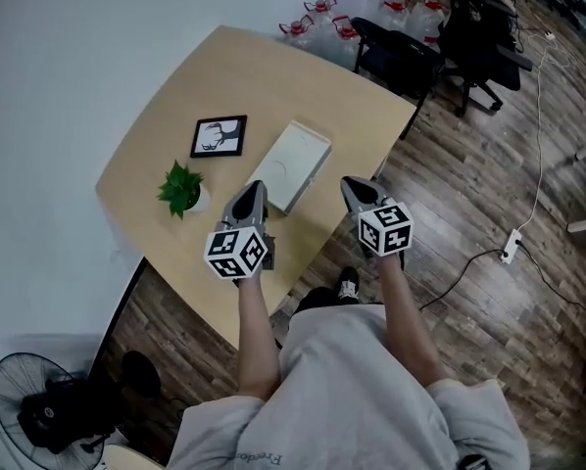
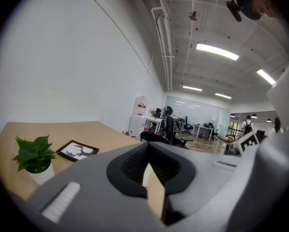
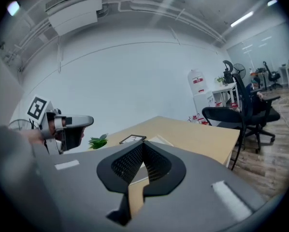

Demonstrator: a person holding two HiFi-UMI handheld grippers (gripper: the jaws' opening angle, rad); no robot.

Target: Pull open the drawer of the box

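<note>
A flat white box lies on the tan table, its near end toward me; no pulled-out drawer shows. My left gripper hovers just left of that near end, jaws shut on nothing. In the left gripper view the fingertips of the left gripper meet, and the box is hidden behind them. My right gripper hangs past the table's edge, to the right of the box, also shut and empty. From the right gripper a sliver of the box shows beyond its tips.
A framed deer picture and a small potted plant sit left of the box. Black office chairs stand at the table's far corner. A fan stands on the wood floor at lower left. A cable runs along the right.
</note>
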